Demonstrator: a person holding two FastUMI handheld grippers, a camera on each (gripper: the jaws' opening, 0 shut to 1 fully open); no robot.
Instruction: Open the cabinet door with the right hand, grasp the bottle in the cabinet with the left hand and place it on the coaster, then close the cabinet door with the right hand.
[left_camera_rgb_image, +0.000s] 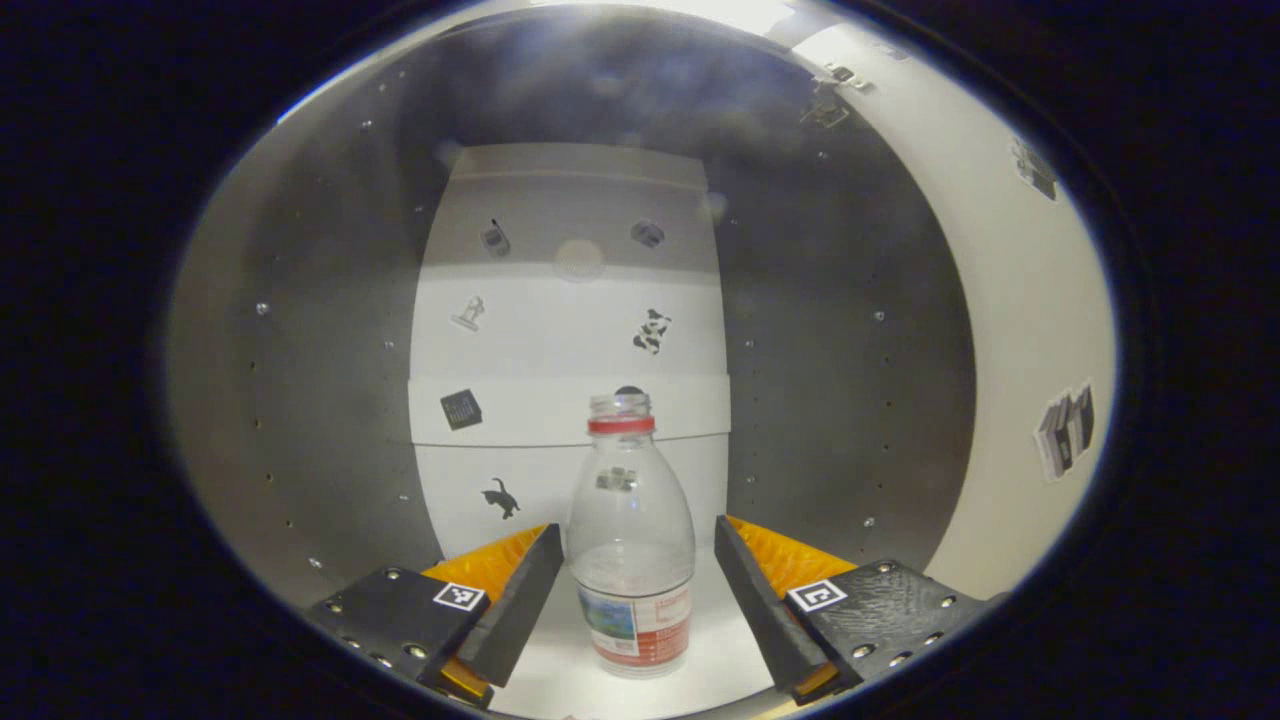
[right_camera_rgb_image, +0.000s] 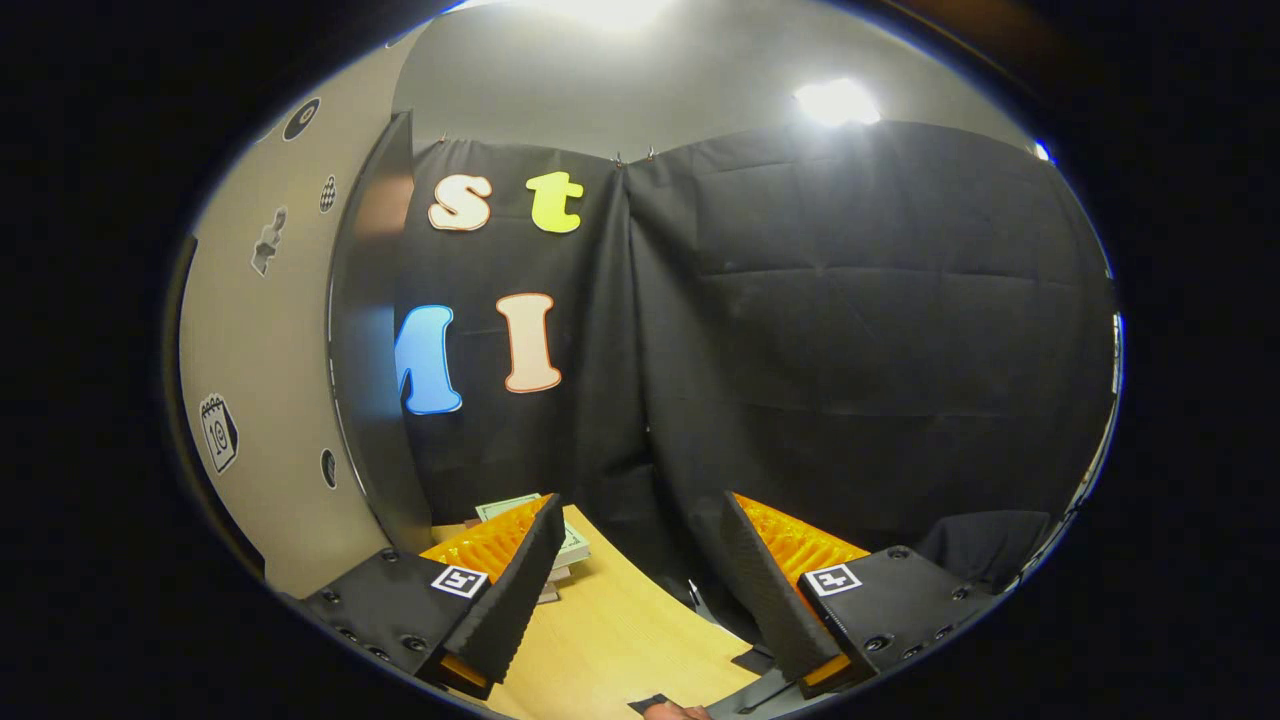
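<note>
Two spread fingers of the left gripper (left_camera_rgb_image: 640, 570) flank the bottle (left_camera_rgb_image: 631, 540) inside the cabinet (left_camera_rgb_image: 850, 400); closing comes next. Right gripper (right_camera_rgb_image: 640, 580) hangs open.

A stack of books (right_camera_rgb_image: 560, 550) was observed lying on the wooden tabletop (right_camera_rgb_image: 620, 640), near the black cloth wall (right_camera_rgb_image: 850, 350). A lit ceiling lamp (right_camera_rgb_image: 835, 100) was noted above the cloth.
</note>
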